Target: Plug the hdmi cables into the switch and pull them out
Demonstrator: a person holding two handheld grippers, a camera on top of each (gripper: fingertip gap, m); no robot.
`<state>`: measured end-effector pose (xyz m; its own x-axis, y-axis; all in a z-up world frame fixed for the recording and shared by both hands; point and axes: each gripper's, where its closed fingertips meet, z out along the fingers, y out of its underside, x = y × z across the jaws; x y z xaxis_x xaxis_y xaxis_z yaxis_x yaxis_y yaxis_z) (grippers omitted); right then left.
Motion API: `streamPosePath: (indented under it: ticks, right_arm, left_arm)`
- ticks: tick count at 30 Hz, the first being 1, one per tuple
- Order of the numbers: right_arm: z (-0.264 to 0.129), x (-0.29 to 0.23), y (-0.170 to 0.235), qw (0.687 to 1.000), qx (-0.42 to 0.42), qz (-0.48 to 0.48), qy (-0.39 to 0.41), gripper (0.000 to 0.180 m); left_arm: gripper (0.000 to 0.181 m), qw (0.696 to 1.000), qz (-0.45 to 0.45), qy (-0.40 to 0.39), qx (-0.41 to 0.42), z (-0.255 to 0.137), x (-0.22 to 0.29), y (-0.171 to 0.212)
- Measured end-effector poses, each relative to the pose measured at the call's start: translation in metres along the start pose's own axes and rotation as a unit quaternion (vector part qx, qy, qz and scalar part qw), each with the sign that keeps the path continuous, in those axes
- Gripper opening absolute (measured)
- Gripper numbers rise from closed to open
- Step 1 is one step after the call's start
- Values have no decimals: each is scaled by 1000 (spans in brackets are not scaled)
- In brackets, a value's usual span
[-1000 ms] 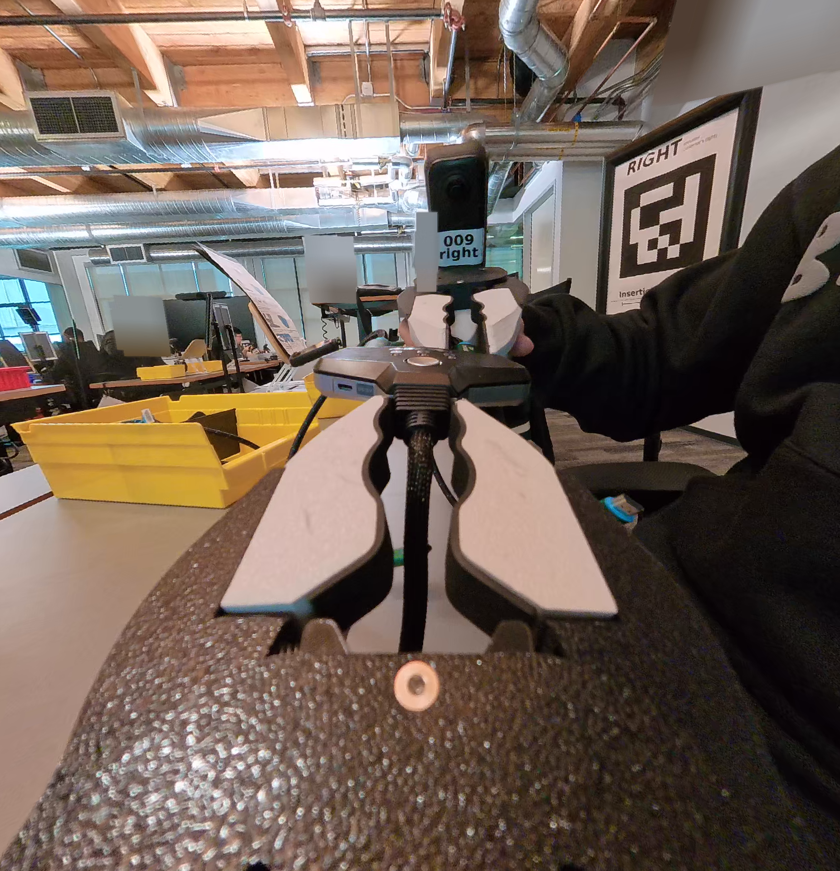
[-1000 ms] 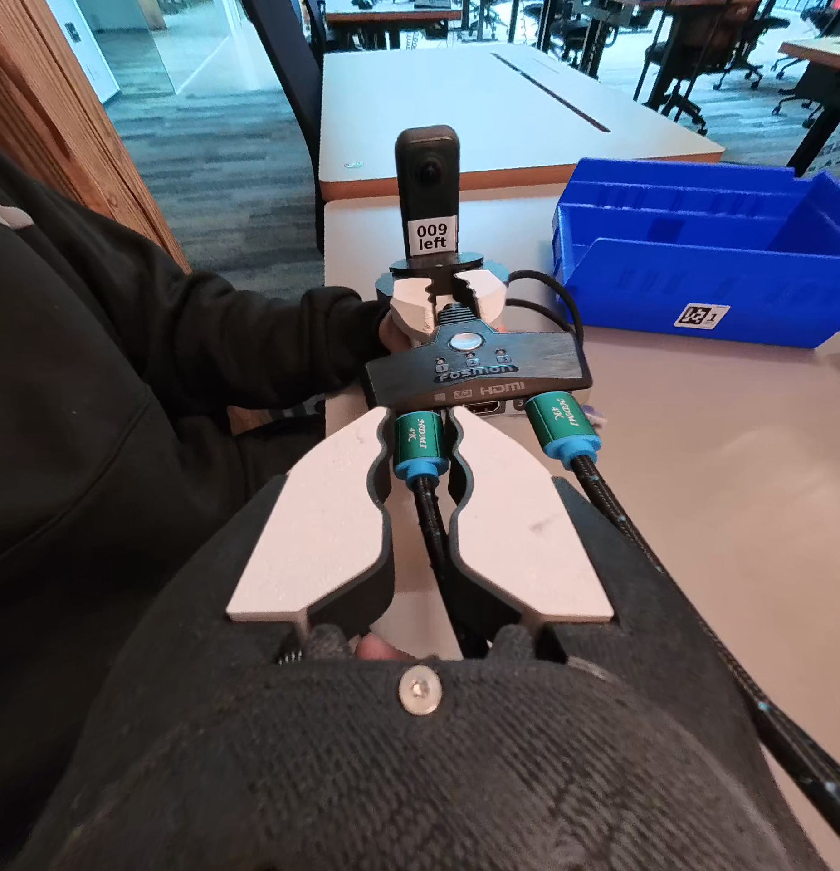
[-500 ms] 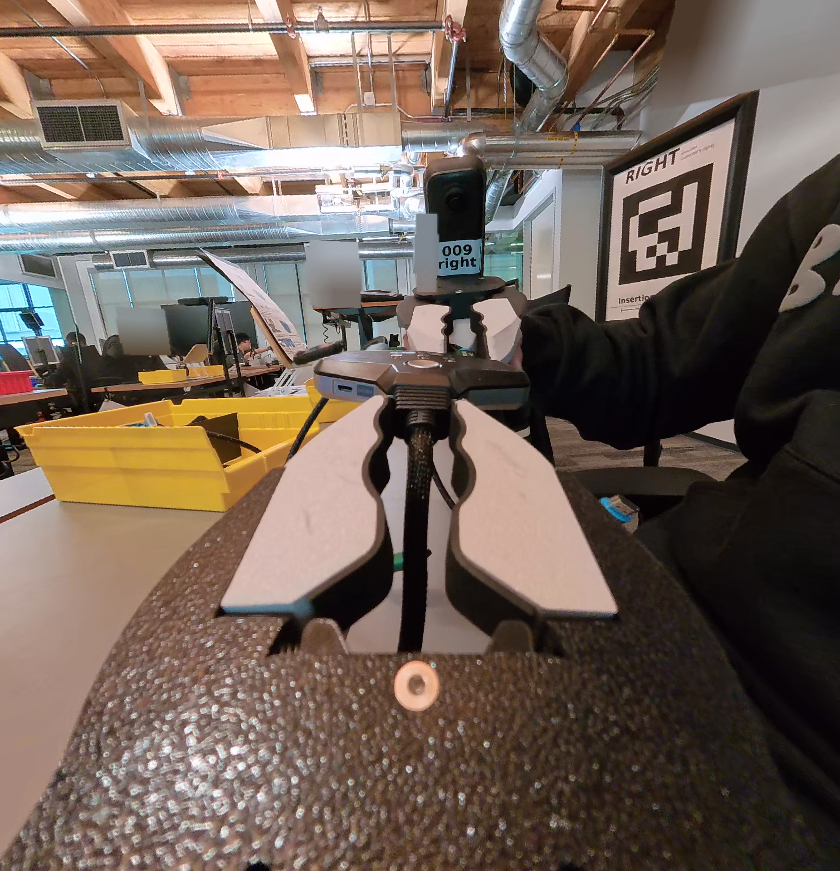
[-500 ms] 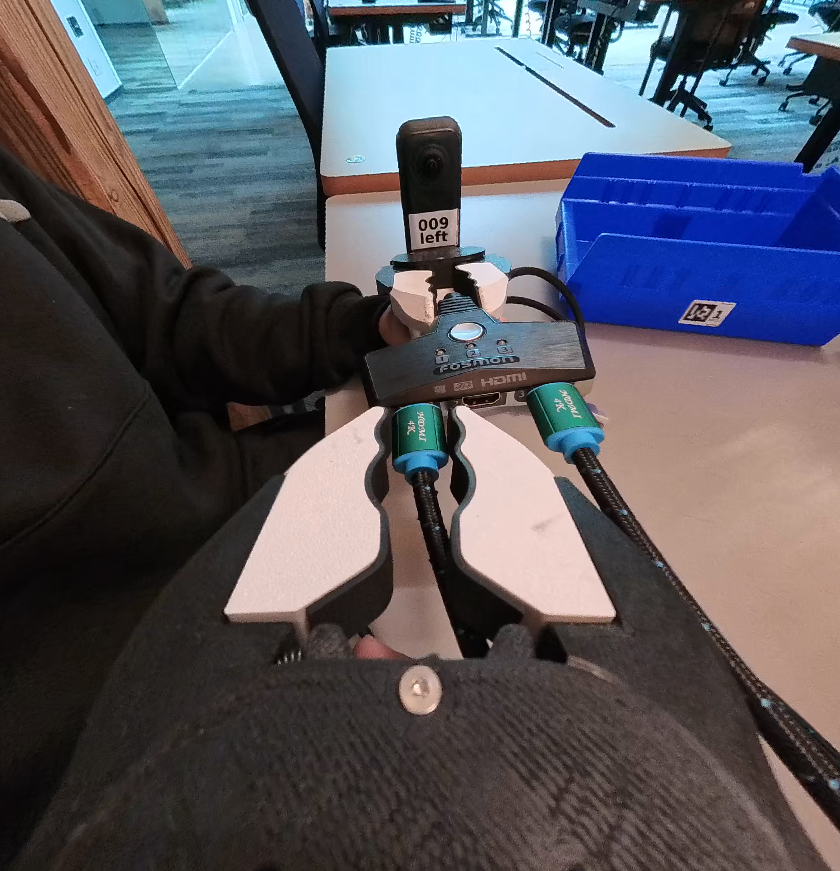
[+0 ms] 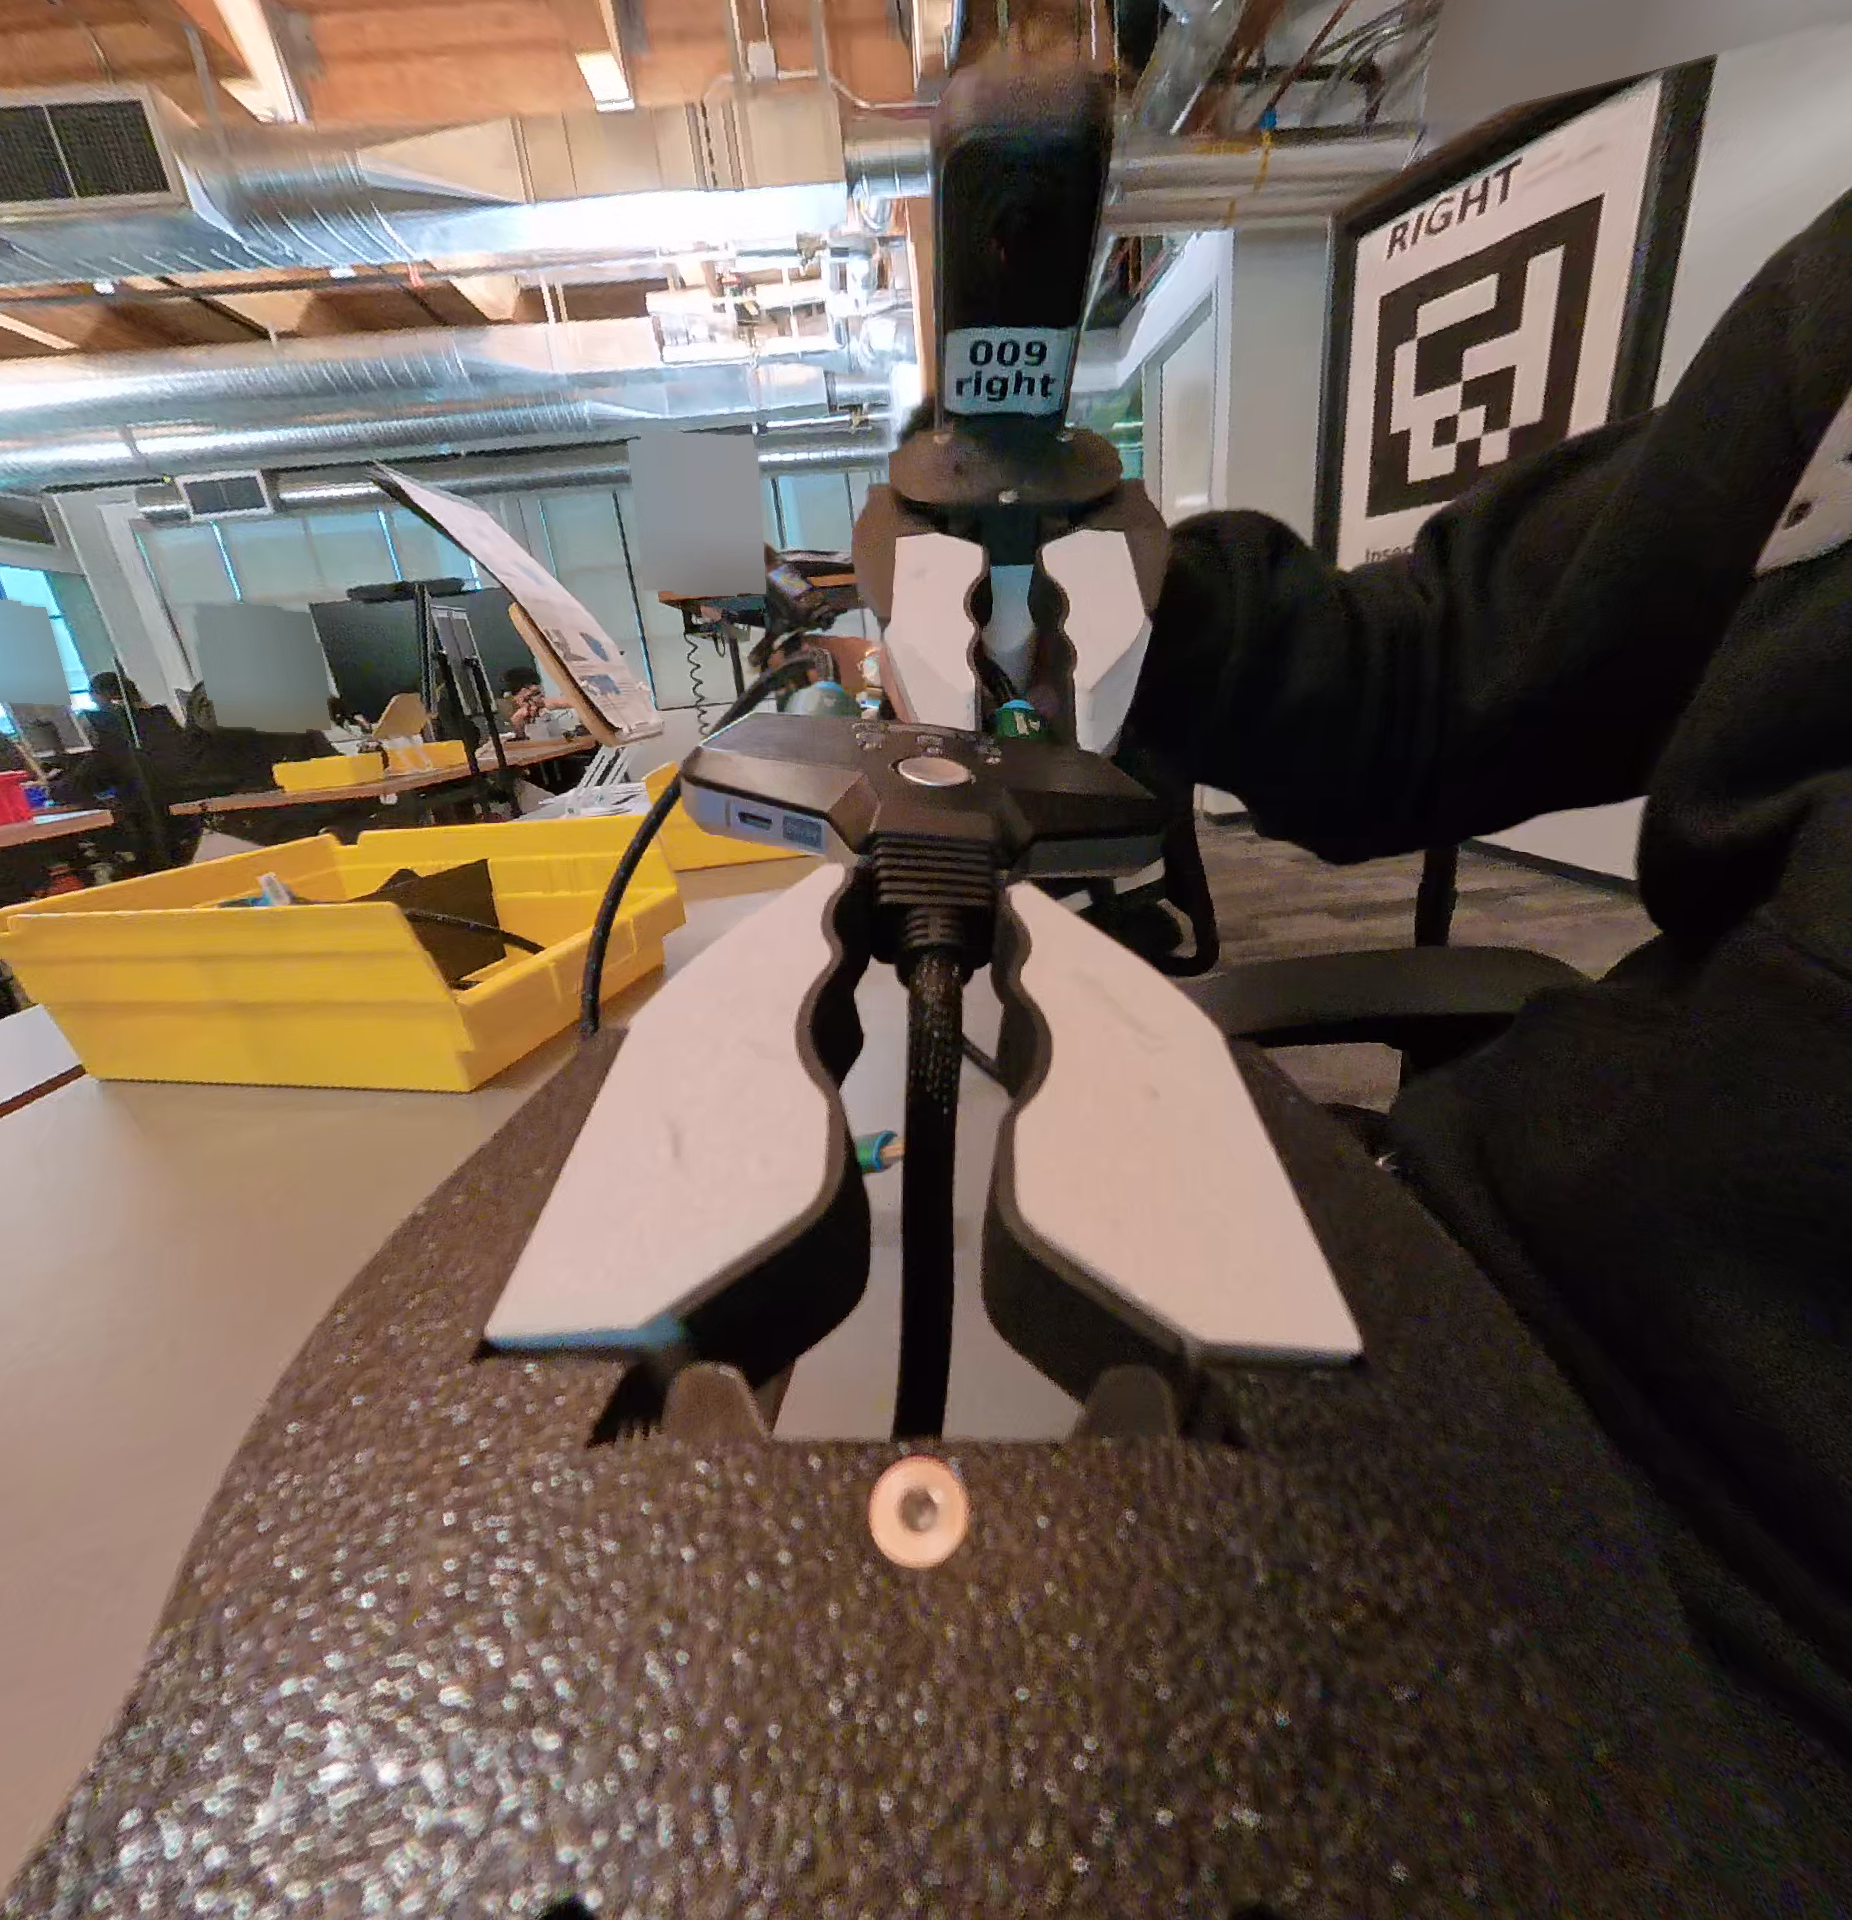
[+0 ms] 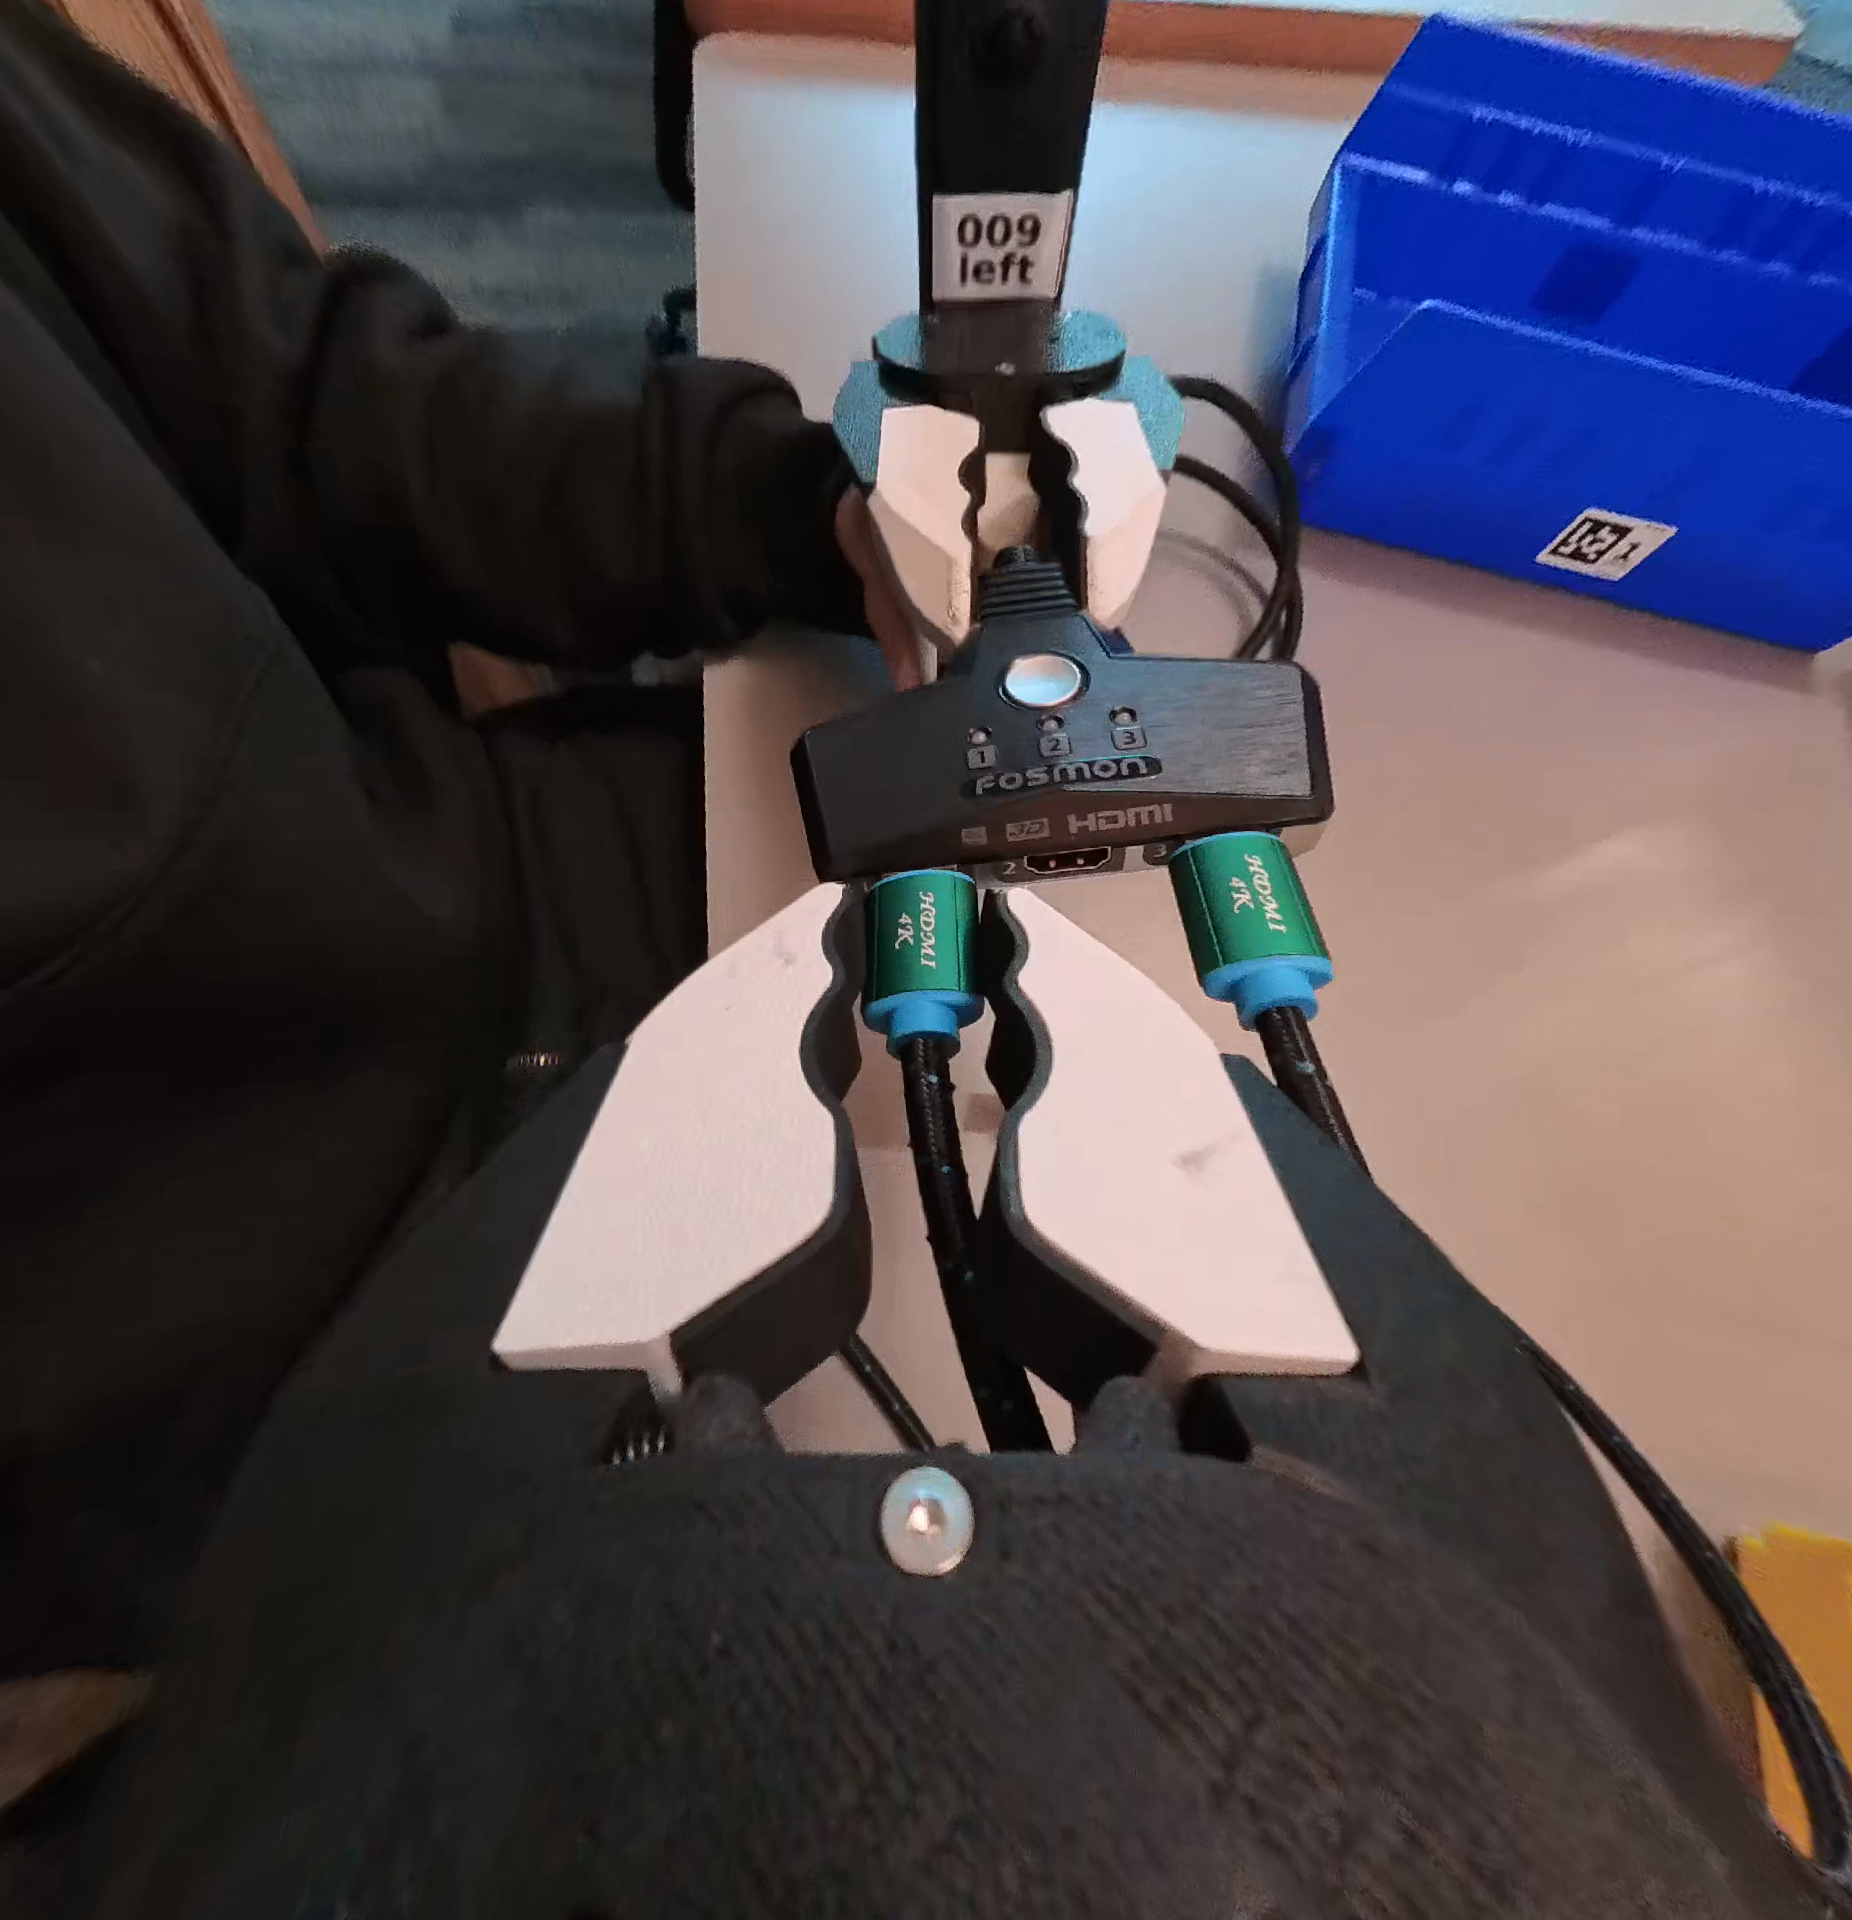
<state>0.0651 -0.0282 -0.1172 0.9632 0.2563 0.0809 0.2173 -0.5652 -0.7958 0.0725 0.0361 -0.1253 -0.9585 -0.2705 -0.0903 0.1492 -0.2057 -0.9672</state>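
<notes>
A black HDMI switch (image 6: 1057,758) is held in the air between my two grippers. My left gripper (image 5: 927,894) is shut on the ribbed collar of the switch's own braided cable (image 5: 927,1091). The switch (image 5: 922,784) sits just past its tips. My right gripper (image 6: 920,914) is shut on a green HDMI plug (image 6: 917,940) that sits at the switch's left port. A second green plug (image 6: 1249,925) sits in the right port. The middle port (image 6: 1067,862) is empty. Each gripper also shows in the other's view: the left (image 6: 1015,520), the right (image 5: 1015,644).
A blue bin (image 6: 1587,416) stands on the pale table (image 6: 1524,935) at the far right. A yellow bin (image 5: 278,987) holding a dark item stands to the left. A person's dark sleeves (image 6: 486,520) hold both grippers. A black chair (image 5: 1369,987) is beside the table.
Both grippers and the switch have shifted together, and the frames are blurred by motion. The right wrist view now tips further down at the table. Both grips are unchanged and both green plugs stay at their ports.
</notes>
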Motion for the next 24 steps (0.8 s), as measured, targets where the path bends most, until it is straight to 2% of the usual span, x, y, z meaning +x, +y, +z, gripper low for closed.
streamPosePath:
  ticks: [10, 13, 18, 24]
  right_arm:
    - [-12, 1, 13, 1000, -18, 23, -11, 23]
    - [-11, 1, 11, 1000, 10, 21, -13, 22]
    - [-5, 9, 2, 996, 82, 23, 33, 22]
    - [-1, 8, 0, 996, 82, 27, 35, 22]
  left_arm:
    - [23, 999, 8, -11, -31, 13, 1, 7]
    - [23, 1000, 3, -10, -29, 13, 0, 7]
    - [22, 999, -40, -13, -2, 6, -6, 5]
    - [23, 998, -57, -7, 9, 3, -7, 3]
